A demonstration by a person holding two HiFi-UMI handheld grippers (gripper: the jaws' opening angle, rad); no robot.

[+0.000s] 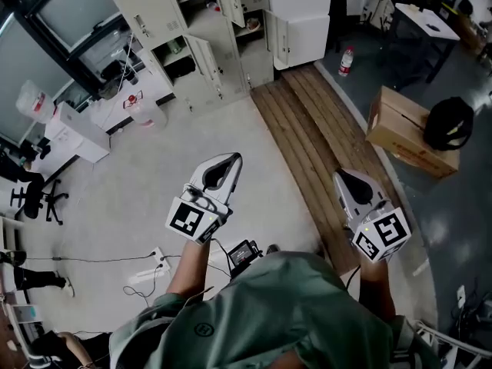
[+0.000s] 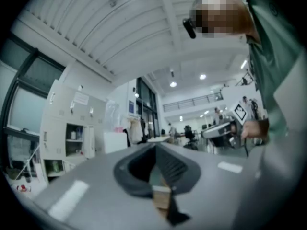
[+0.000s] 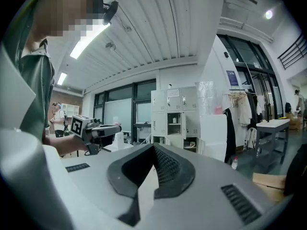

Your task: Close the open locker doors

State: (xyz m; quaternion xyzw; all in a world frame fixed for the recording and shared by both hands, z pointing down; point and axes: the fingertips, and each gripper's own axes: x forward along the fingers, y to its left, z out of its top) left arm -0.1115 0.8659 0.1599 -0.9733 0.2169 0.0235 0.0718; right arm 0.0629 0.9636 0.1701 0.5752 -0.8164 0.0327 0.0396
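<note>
Status: both handheld devices are held at waist level over the pale floor, well apart from the cream metal locker bank at the room's far side.

Left gripper: fingers pressed together, nothing between them. Right gripper: the same, empty.

Count: two grippers; one locker bank; three open locker doors by my reading, though a fourth may be hidden; one white power strip; one brown cardboard box; one clear plastic bottle.

Risks, as judged: the power strip and its cable lie near the person's feet and could trip them on the approach. Closed fingers could skid off a smooth door, or a door pushed hard could rebound ajar.
</note>
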